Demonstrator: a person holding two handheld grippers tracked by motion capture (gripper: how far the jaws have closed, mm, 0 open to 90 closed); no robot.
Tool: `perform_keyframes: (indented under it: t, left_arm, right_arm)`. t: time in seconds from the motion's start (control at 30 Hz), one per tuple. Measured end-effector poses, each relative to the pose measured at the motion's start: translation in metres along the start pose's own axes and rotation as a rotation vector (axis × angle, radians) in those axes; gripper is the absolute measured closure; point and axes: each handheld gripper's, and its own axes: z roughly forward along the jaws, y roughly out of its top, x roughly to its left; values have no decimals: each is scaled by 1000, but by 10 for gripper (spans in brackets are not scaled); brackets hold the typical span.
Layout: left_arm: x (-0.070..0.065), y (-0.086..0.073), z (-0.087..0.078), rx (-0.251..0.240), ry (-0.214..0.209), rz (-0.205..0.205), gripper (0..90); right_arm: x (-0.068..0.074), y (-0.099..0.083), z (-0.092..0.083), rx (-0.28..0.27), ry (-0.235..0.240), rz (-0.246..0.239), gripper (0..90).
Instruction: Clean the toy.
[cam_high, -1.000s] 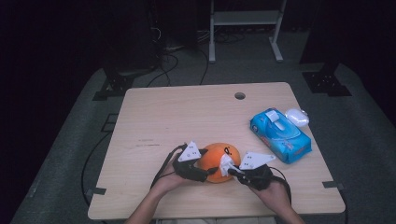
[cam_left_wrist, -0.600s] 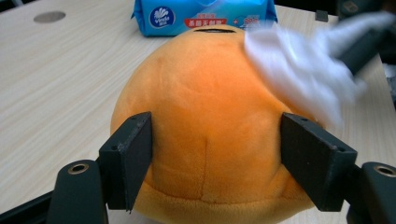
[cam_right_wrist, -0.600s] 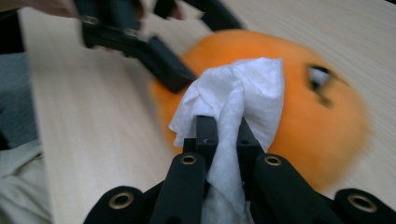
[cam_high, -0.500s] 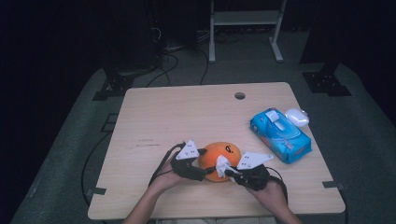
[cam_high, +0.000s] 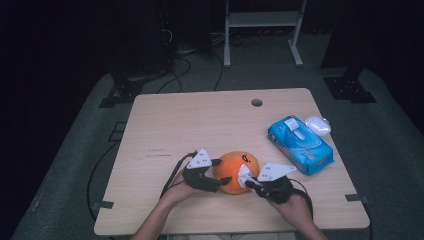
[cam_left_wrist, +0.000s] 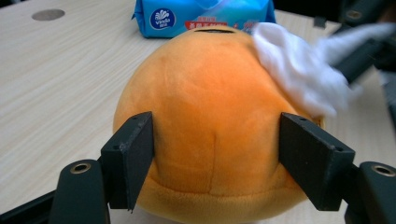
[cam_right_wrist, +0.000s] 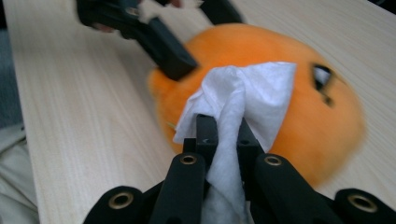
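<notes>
— What did the high view show?
— An orange plush toy (cam_high: 239, 171) sat near the table's (cam_high: 200, 120) front edge, between both grippers.
— And the left gripper view?
— The left gripper (cam_left_wrist: 215, 156), jaws just closing, pressed the toy's sides.
— The right gripper view?
— The right gripper (cam_right_wrist: 223, 135) was clamped on a white tissue (cam_right_wrist: 243, 100) touching the toy.

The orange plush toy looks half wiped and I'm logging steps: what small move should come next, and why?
Probably drag the white wipe across the orange plush toy: the right gripper pinches the wipe against it, and the left gripper, just closing, brackets the toy.
</notes>
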Motion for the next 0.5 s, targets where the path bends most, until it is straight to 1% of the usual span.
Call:
perform_keyframes:
  t: [0.03, 0.07, 0.1, 0.13, 0.17, 0.2, 0.23, 0.3, 0.37, 0.47, 0.5]
  left_arm:
    - [2, 0, -2, -7, -4, -17, 263]
    - [4, 0, -4, -16, -13, -38, 235]
    - [6, 0, -7, -21, -13, -49, 209]
    - [7, 0, -9, -24, -17, -51, 192]
    - [8, -1, -10, -21, -31, -50, 187]
    - [8, -2, -9, -13, -43, -43, 185]
    - [7, -3, -7, 0, -49, -35, 186]
    - [5, -6, -2, 13, -51, -21, 213]
    - [4, -5, -1, 4, -37, -18, 239]
    - [3, -6, 0, 3, -35, -17, 271]
    - [4, -6, -1, 4, -35, -19, 272]
  right_arm:
    - [1, 2, 0, 5, -13, -11, 846]
    - [-3, 1, -1, -3, -8, 4, 846]
    - [-8, -1, -2, -17, 0, 40, 846]
    - [-15, -4, -4, -25, 2, 71, 846]
    - [-21, -7, -6, -26, -1, 96, 846]
    - [-24, -10, -8, -28, -10, 113, 846]
    - [-27, -12, -10, -29, -16, 119, 846]
    - [-25, -12, -10, -35, -6, 121, 846]
    - [-17, -9, -6, -29, 2, 87, 845]
    - [-4, -4, 2, -52, 69, 74, 844]
    - [-2, -3, 4, -45, 72, 59, 844]
